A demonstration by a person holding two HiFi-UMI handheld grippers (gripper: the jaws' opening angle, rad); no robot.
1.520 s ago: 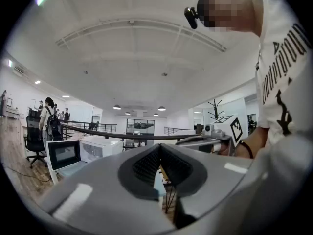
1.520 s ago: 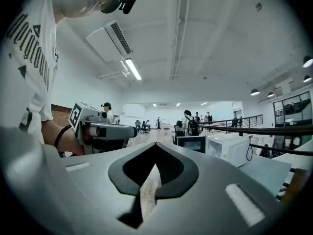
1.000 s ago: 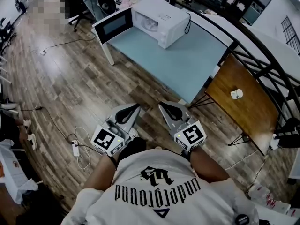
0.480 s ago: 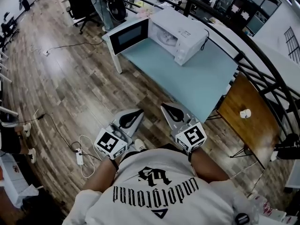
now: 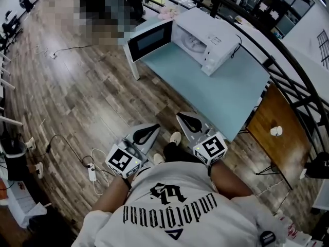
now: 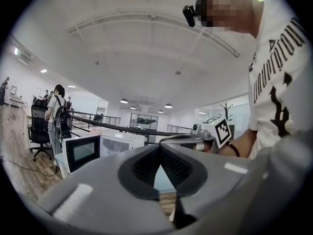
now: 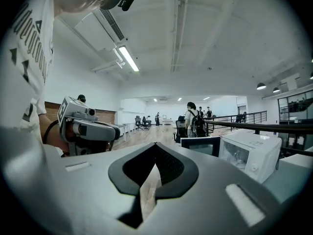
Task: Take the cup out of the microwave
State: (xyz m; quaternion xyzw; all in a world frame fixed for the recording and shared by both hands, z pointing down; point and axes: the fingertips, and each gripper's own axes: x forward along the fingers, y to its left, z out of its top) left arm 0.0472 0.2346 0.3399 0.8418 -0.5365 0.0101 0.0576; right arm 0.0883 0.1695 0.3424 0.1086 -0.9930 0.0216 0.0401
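Left gripper (image 6: 160, 147) fingers closed together, nothing between, microwave (image 6: 124, 142) door open ahead

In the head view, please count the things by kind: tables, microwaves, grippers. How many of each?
tables: 2, the blue table and the wooden table
microwave: 1
grippers: 2, the left gripper and the right gripper
total: 5

Open wooden floor (image 5: 92, 86) leads to the blue table (image 5: 221, 91); the microwave (image 5: 213, 32) door (image 5: 150, 40) stands swung left, leaving its front clear.
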